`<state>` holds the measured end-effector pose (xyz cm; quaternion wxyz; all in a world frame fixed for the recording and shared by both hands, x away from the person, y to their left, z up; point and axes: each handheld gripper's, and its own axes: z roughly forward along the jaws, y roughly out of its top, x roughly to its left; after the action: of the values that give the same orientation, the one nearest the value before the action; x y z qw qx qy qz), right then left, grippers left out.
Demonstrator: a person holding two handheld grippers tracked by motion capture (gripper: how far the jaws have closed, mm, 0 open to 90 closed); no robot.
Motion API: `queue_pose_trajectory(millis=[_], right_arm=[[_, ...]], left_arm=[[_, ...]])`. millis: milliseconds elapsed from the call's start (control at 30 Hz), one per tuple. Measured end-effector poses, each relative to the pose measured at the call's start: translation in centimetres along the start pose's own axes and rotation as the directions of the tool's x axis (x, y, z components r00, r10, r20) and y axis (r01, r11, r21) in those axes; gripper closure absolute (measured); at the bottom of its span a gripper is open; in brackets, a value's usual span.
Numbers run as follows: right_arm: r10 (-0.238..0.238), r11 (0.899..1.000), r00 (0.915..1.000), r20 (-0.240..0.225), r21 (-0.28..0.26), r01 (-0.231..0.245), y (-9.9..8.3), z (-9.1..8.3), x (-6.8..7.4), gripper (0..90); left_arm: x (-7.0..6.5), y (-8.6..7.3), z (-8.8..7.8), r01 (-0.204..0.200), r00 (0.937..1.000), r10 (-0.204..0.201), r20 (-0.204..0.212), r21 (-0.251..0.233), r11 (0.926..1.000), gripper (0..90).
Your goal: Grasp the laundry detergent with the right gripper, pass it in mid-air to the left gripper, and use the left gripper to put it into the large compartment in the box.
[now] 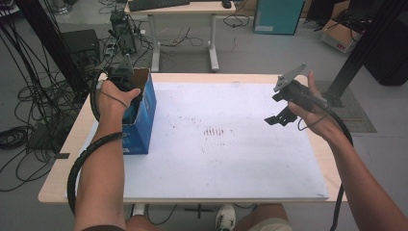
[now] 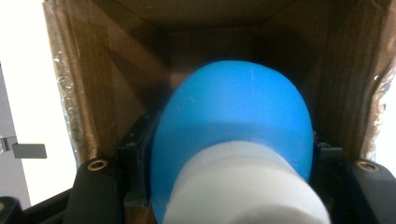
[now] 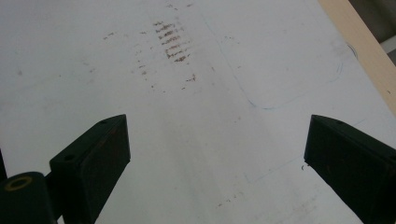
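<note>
A blue cardboard box [image 1: 144, 113] with an open top stands at the table's left side. My left gripper [image 1: 126, 79] reaches down into it. In the left gripper view its jaws are shut on a blue bottle [image 2: 233, 121] with a white cap [image 2: 243, 186], held inside the brown walls of the box [image 2: 93, 93]. My right gripper [image 1: 281, 118] hangs above the right part of the white sheet [image 1: 226, 144], jaws wide apart. Nothing lies between the right gripper's fingers [image 3: 93, 158]; beneath them is the sheet [image 3: 210, 116].
The white sheet bears brown smudges [image 1: 214, 131] near its middle. The wooden table edge [image 1: 192, 77] rims it. Behind the table stand a desk [image 1: 183, 9], cables [image 1: 29, 96], a teal box [image 1: 279, 17] and a black frame post [image 1: 365, 43].
</note>
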<state>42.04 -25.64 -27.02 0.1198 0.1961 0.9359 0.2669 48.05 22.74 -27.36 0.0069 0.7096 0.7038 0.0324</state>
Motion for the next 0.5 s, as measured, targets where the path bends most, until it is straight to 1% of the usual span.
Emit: queue_pose_trajectory(millis=[67,100,200,267,333,433,500], right_arm=[[0.007,1.0,1.0,0.0,0.002,-0.007,0.0,0.01,0.04,6.8],[0.01,1.0,0.9999,0.005,-0.011,-0.01,-0.09,0.07,0.03,6.8],[0.005,1.0,1.0,0.002,-0.006,-0.005,-0.23,0.01,-0.08,6.8],[0.013,1.0,0.9999,0.006,0.0,-0.013,-0.22,-0.05,-0.06,6.8],[0.009,1.0,0.9999,0.005,-0.012,-0.009,-0.24,-0.04,-0.12,6.8],[0.008,1.0,1.0,0.005,-0.007,-0.008,-0.19,-0.11,-0.17,6.8],[-0.007,1.0,1.0,0.002,-0.006,0.007,-0.14,-0.13,-0.26,6.8]], left_arm=[[0.04,0.03,0.01,-0.003,1.0,0.003,0.0,0.0,1.0,35.8],[0.04,0.03,0.02,-0.002,1.0,0.002,0.001,0.0,1.0,35.8],[0.06,0.04,0.02,-0.005,1.0,0.005,0.001,0.0,1.0,35.8],[0.06,0.06,0.04,-0.002,1.0,0.002,0.001,-0.002,1.0,35.8],[0.07,0.07,0.06,-0.002,1.0,0.002,0.002,-0.003,1.0,35.8],[0.05,0.08,0.06,-0.001,1.0,0.001,0.003,-0.002,1.0,35.8],[0.08,0.1,0.07,-0.001,1.0,0.001,0.003,-0.001,1.0,35.8]])
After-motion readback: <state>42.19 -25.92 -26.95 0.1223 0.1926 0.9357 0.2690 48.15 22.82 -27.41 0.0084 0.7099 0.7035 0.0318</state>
